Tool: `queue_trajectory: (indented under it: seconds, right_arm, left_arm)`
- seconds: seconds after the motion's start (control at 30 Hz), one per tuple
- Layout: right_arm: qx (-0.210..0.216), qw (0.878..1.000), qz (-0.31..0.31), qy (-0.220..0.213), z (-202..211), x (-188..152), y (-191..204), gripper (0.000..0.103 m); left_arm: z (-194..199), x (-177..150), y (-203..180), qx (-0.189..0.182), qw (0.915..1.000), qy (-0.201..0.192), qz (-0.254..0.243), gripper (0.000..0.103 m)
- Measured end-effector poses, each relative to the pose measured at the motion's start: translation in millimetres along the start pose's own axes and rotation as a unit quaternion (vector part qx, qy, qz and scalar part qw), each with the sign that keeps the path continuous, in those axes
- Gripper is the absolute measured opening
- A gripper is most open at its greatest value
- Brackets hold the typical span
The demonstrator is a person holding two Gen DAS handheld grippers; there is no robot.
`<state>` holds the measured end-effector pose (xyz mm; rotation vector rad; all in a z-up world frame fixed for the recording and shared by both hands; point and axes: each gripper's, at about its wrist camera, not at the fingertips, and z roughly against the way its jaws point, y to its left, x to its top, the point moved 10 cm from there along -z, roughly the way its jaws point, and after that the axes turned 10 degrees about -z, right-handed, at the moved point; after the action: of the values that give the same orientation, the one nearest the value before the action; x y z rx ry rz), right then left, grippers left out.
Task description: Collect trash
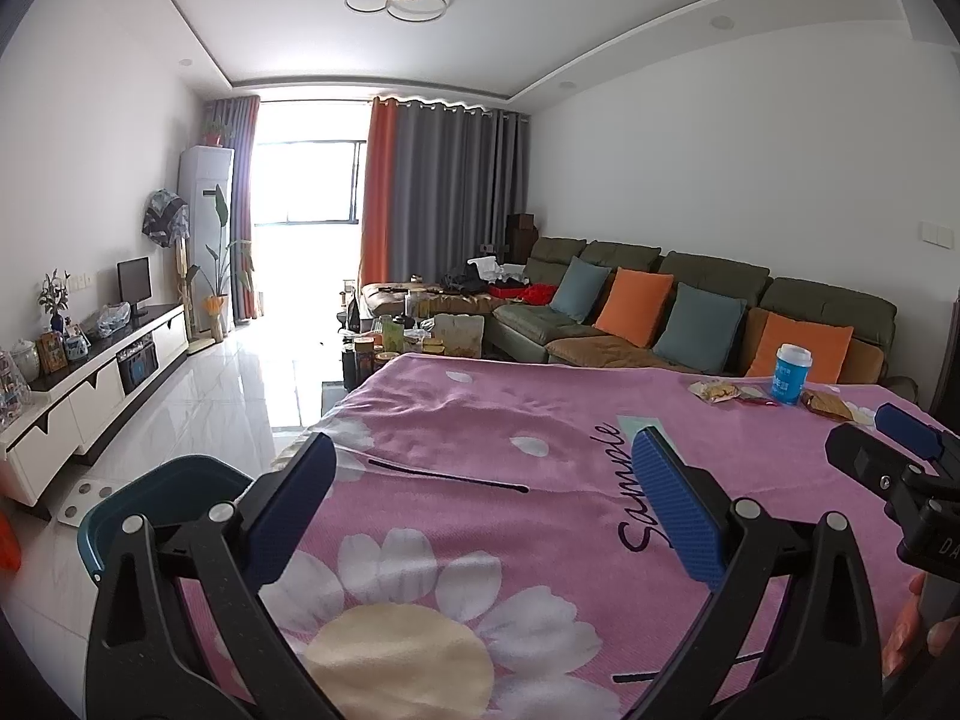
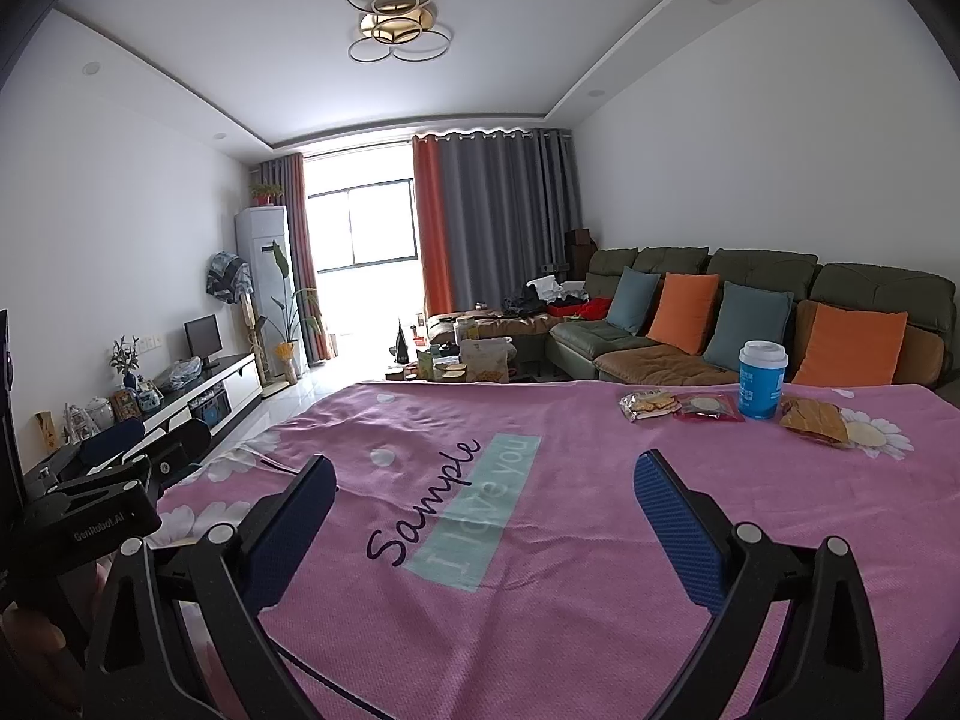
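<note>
Trash lies at the far right of the pink flowered tablecloth: a clear cracker packet, a red wrapper, a blue paper cup with a white lid, and a brown crumpled wrapper. The left wrist view shows the same cup and cracker packet. My left gripper hovers open over the near left of the table with nothing between its fingers. My right gripper is open too, well short of the trash. A dark teal bin sits low beside the table's left edge.
A green sofa with orange and blue cushions runs behind the table on the right. A cluttered coffee table stands beyond the far edge. A TV cabinet lines the left wall across a glossy tiled floor.
</note>
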<state>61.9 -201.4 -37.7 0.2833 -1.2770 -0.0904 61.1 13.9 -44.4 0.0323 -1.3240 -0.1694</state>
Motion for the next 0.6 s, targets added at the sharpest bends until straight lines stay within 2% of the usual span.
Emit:
queue_trajectory:
  seconds: [0.6]
  right_arm:
    - [0.000, 1.000, 0.000, 0.000, 0.2, 0.7, 0.8, 0.096]
  left_arm:
    - [0.8, 0.9, 1.3, 0.003, 1.0000, 0.006, 0.002, 0.097]
